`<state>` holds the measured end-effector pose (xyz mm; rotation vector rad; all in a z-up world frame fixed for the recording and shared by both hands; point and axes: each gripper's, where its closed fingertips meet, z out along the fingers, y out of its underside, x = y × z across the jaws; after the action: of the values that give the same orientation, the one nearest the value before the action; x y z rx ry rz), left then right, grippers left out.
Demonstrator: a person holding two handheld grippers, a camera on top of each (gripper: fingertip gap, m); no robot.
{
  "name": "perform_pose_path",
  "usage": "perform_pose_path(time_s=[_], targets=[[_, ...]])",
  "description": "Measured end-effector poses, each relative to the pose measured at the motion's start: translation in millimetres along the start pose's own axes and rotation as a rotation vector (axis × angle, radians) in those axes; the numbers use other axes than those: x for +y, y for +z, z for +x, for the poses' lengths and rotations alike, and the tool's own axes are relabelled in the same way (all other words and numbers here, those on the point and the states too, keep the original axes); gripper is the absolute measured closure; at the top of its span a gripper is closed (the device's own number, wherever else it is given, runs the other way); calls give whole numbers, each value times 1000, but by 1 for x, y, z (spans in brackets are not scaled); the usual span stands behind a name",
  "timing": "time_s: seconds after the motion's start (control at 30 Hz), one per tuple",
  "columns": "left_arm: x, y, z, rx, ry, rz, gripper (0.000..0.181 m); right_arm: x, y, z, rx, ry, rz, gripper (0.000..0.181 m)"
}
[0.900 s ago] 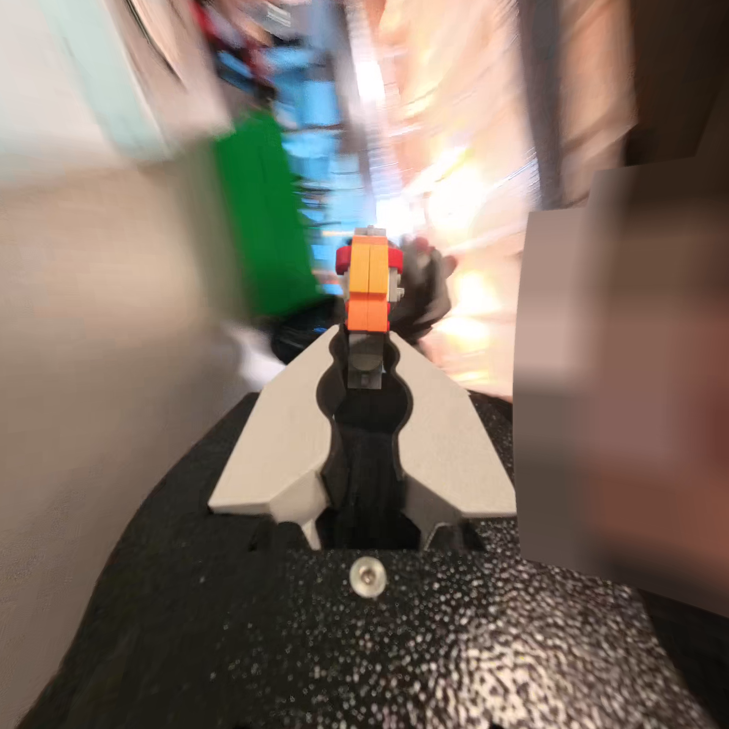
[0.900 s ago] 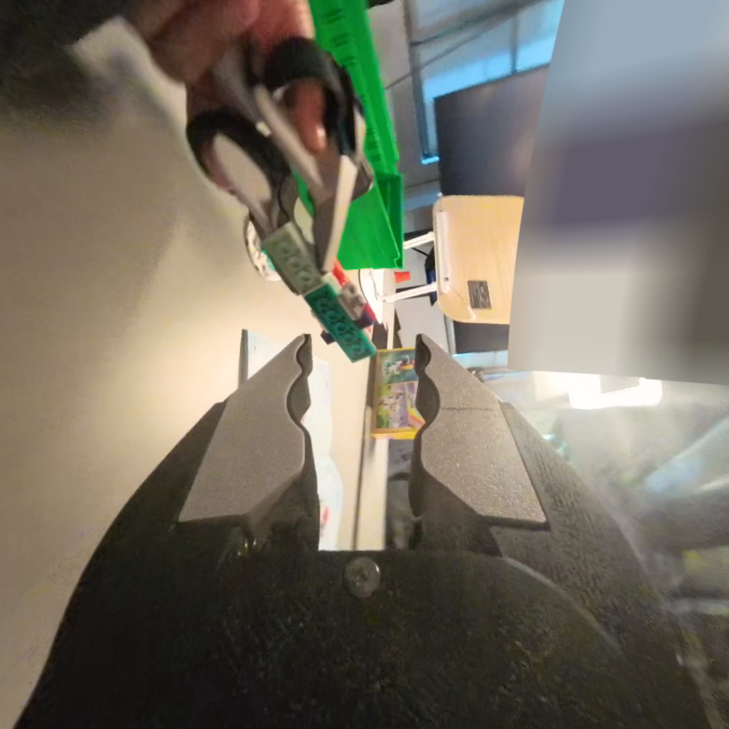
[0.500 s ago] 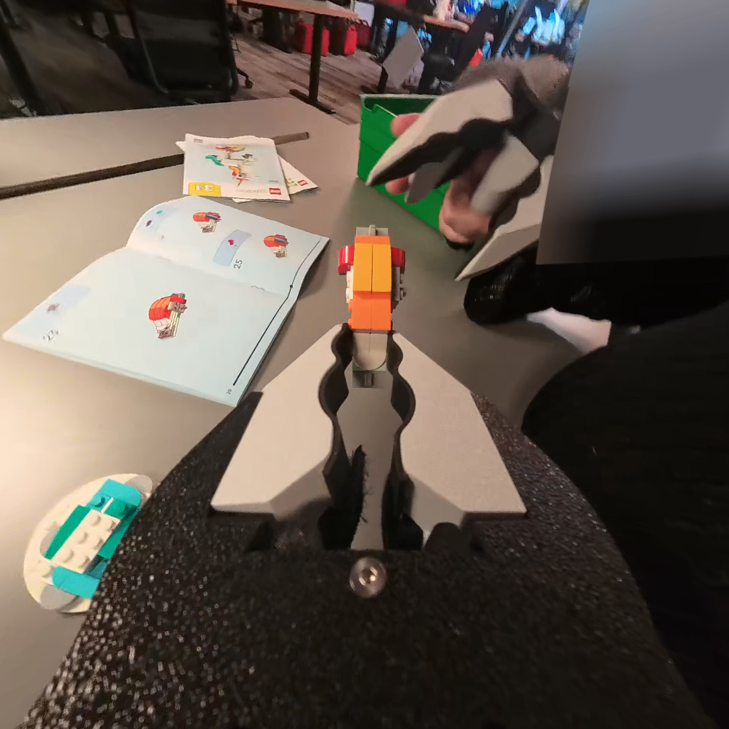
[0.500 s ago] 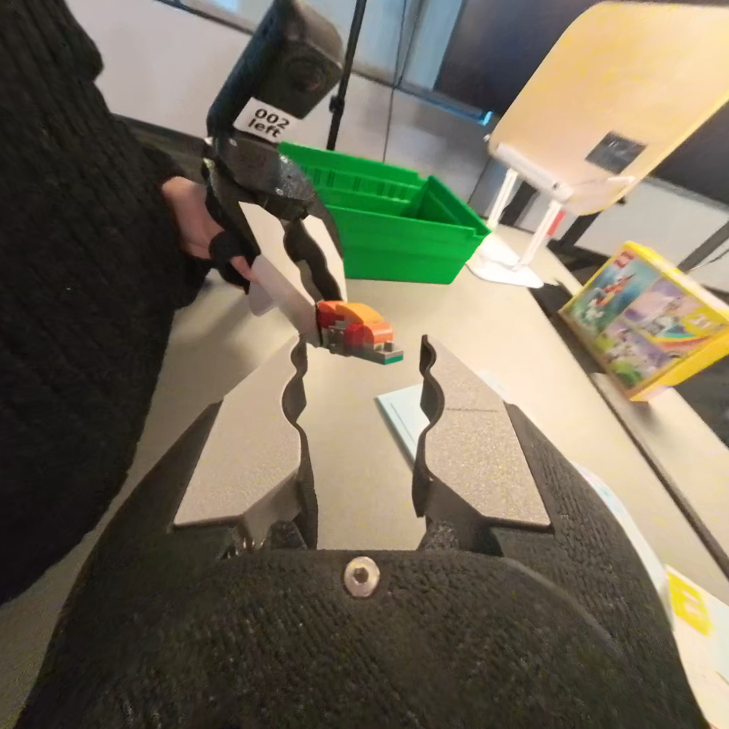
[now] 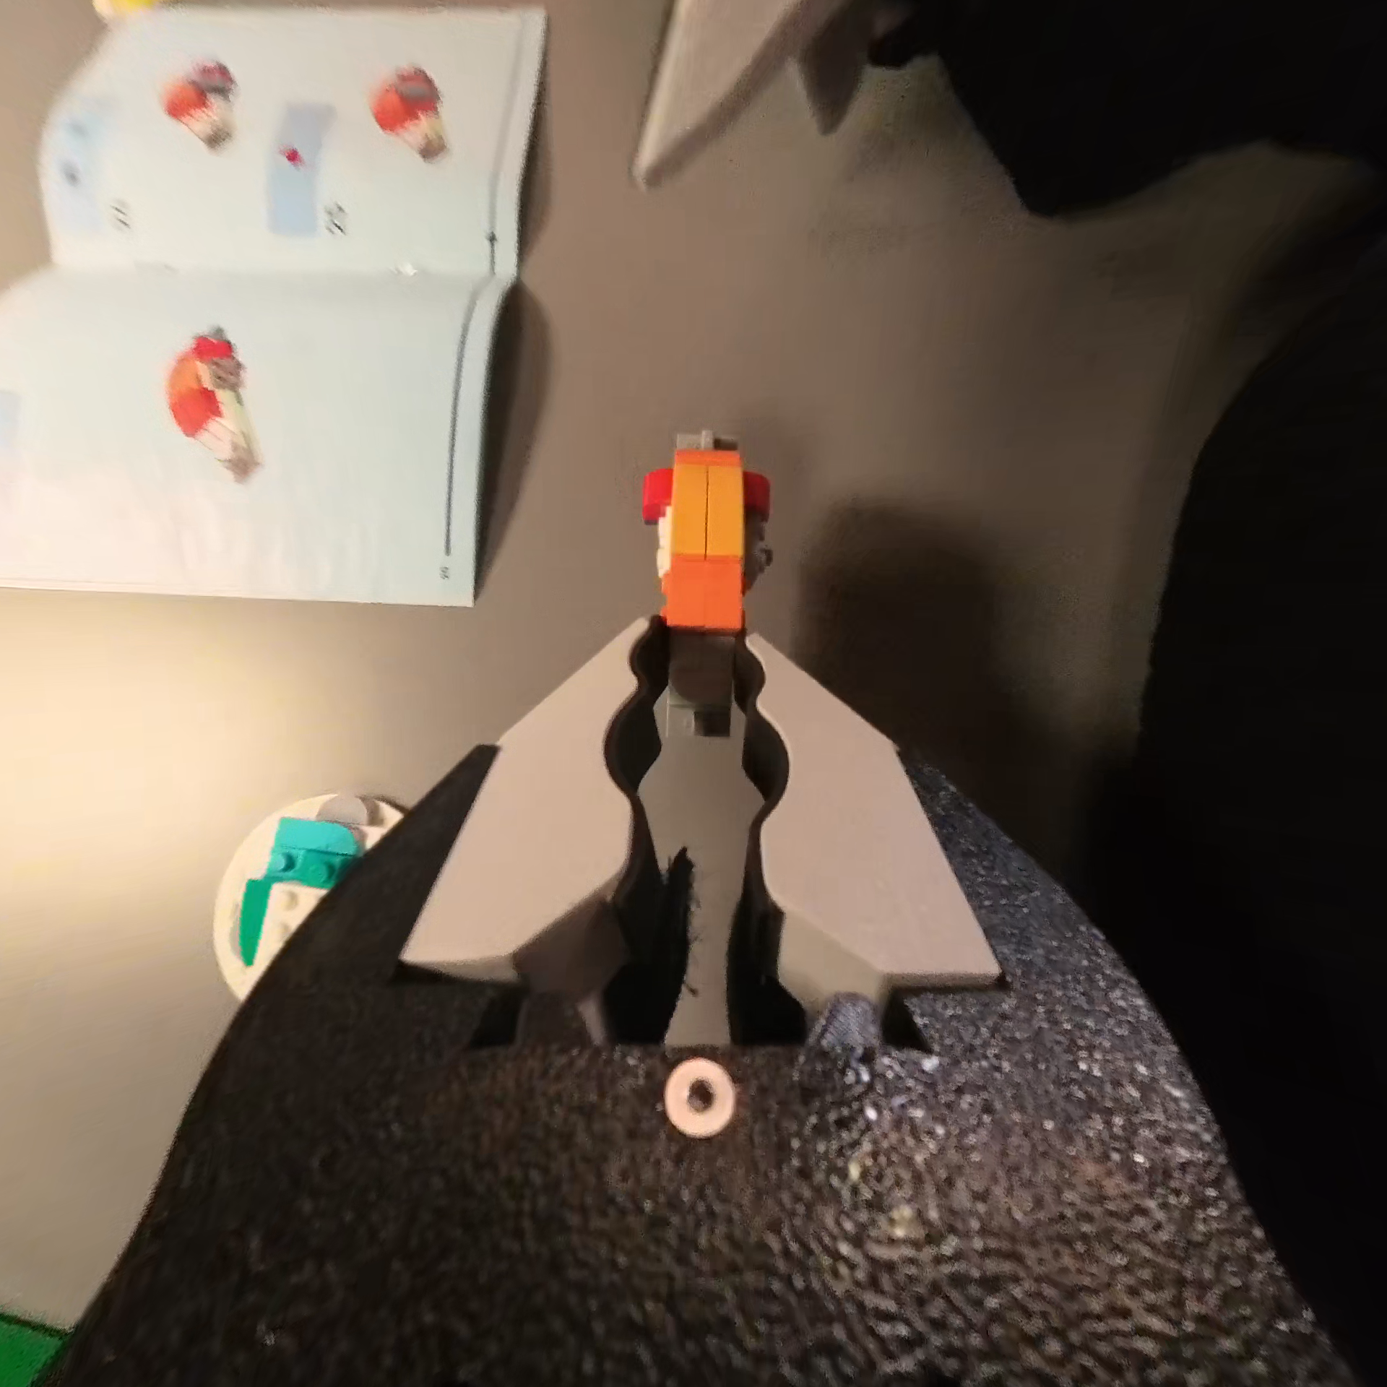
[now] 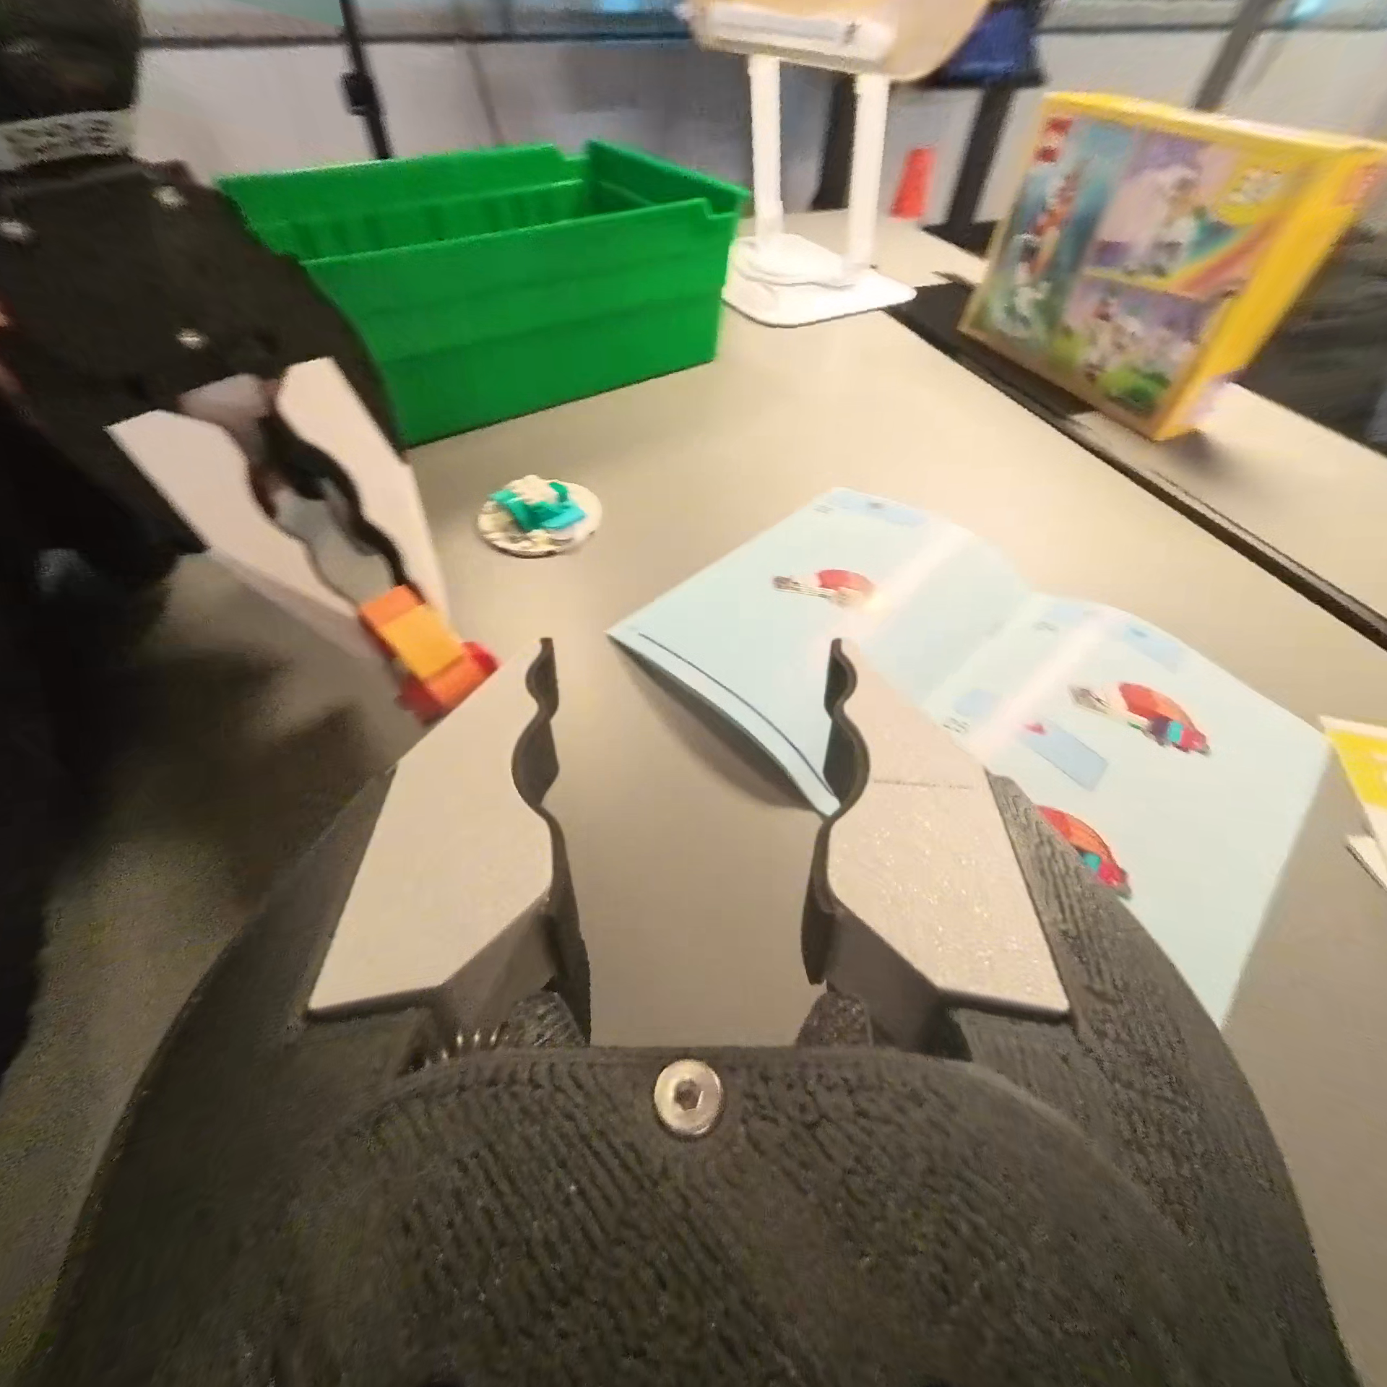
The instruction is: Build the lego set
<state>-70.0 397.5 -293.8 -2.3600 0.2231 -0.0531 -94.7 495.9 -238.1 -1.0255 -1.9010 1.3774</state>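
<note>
Two hand-held grippers: my left hand-held gripper [image 5: 704, 645] clamps the orange brick assembly [image 5: 705, 537], long axis pointing forward; my right hand-held gripper [image 6: 689, 679], jaws apart and empty, has it just left.

There are two tools: the left tool [image 5: 704, 645] and the right tool [image 6: 690, 660]. One orange lego piece [image 5: 705, 540], one round plate [image 6: 539, 516], one open booklet [image 6: 976, 675], one green bin [image 6: 510, 255], one yellow box [image 6: 1156, 225], one bench [image 6: 675, 420].
</note>
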Motion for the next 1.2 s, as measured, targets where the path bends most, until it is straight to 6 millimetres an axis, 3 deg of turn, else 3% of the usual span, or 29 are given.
perform_pose_path(time_s=[0.13,0.27,0.73,0.77,0.97,1.13,1.2], targets=[[9,9,2,37,22,-75,166,17,-3,20,137,-49,-31,111],[15,15,5,59,57,-128,167,35,-9,19,104,-8,-76,110],[11,27,0,62,69,-143,166,26,-16,16,63,76,-2,111],[10,27,-2,42,58,-130,158,26,-17,15,57,72,-3,110],[-3,17,3,60,-42,-6,127,24,-22,-16,-168,122,17,111],[-7,-7,2,51,-116,104,122,42,-22,-56,-353,41,-98,122],[-8,-18,3,48,-139,147,121,39,-18,-52,-308,13,-89,123]])
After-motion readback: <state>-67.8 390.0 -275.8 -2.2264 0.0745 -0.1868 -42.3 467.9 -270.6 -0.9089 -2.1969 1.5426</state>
